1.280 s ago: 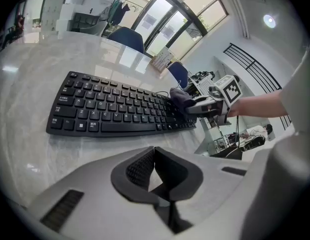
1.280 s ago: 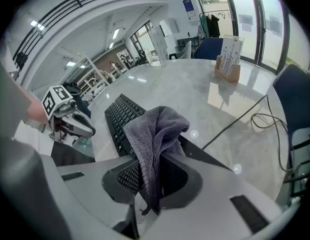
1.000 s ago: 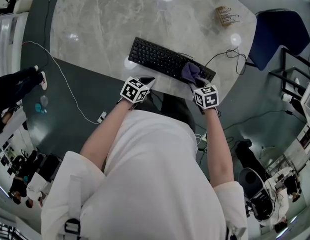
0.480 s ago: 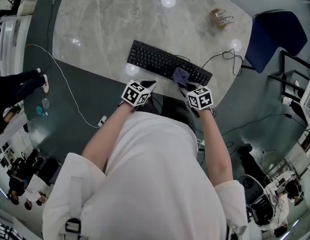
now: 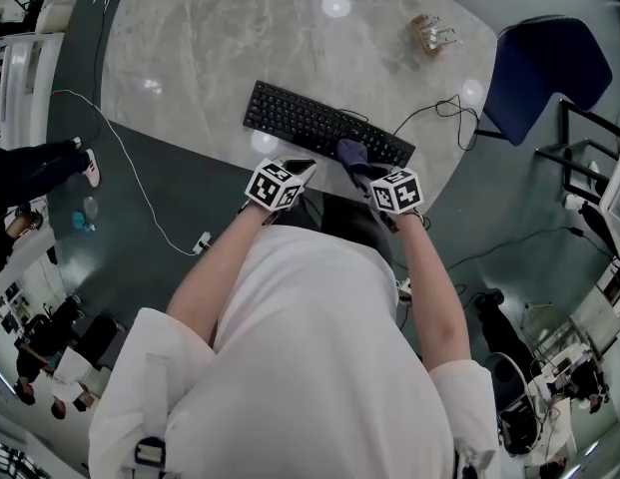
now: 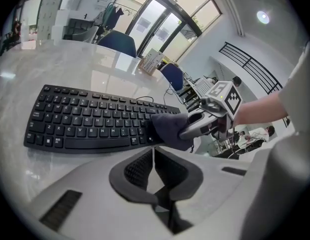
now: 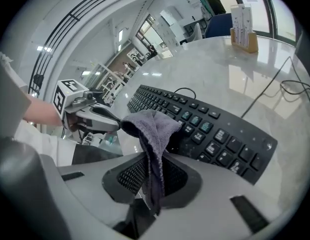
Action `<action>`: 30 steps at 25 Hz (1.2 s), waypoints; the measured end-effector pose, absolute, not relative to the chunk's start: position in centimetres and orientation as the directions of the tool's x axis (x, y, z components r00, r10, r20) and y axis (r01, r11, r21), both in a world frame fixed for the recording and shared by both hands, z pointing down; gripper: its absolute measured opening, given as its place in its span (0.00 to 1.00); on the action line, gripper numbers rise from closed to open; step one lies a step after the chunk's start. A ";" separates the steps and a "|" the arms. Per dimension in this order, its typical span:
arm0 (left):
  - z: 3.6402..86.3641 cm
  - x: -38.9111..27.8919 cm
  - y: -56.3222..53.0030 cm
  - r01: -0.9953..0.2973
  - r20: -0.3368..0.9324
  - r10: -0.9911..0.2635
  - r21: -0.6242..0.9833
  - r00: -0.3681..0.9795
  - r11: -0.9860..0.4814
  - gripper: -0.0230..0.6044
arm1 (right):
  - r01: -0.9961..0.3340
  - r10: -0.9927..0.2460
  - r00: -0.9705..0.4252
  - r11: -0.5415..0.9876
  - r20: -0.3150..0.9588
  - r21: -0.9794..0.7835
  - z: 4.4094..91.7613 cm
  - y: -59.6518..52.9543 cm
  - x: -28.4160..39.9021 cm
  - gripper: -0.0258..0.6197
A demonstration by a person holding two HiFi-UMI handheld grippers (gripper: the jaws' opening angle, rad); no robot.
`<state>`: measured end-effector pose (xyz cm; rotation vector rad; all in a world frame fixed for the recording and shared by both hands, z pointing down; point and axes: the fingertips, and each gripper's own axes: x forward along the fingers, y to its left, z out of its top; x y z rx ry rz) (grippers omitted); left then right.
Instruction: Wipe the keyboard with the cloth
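Note:
A black keyboard (image 5: 319,126) lies slanted on the marble table (image 5: 210,48) near its front edge. My right gripper (image 5: 364,173) is shut on a purple-grey cloth (image 5: 351,154), which rests on the keyboard's right half. In the right gripper view the cloth (image 7: 152,134) hangs from the closed jaws over the keys (image 7: 204,129). My left gripper (image 5: 295,168) stands shut and empty at the table edge just in front of the keyboard's middle. In the left gripper view the keyboard (image 6: 90,124) lies ahead, with the cloth (image 6: 167,129) on its right end.
A small cardboard holder (image 5: 429,33) stands at the table's far right. The keyboard's black cable (image 5: 444,108) loops off to the right. A blue chair (image 5: 539,68) stands beyond the right edge. A white cable (image 5: 130,158) trails over the dark floor at left.
The right gripper has dragged the cloth leftward along the keyboard, from near its right end toward its middle. The left gripper has stayed at the front edge.

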<state>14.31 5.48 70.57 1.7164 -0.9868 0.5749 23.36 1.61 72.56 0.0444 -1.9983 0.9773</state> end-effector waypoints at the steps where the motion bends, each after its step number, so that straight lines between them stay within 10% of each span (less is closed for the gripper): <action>1: 70.7 14.6 5.3 -0.832 0.764 -0.339 0.538 0.549 -0.135 0.05 | -0.384 0.309 -0.606 0.694 0.733 -0.609 72.6 0.9 23.8 0.15; 30: 71.8 19.5 4.1 -0.838 0.776 -0.321 0.526 0.542 -0.144 0.05 | -0.488 0.102 -0.537 0.772 0.837 -0.407 72.6 -11.3 34.3 0.15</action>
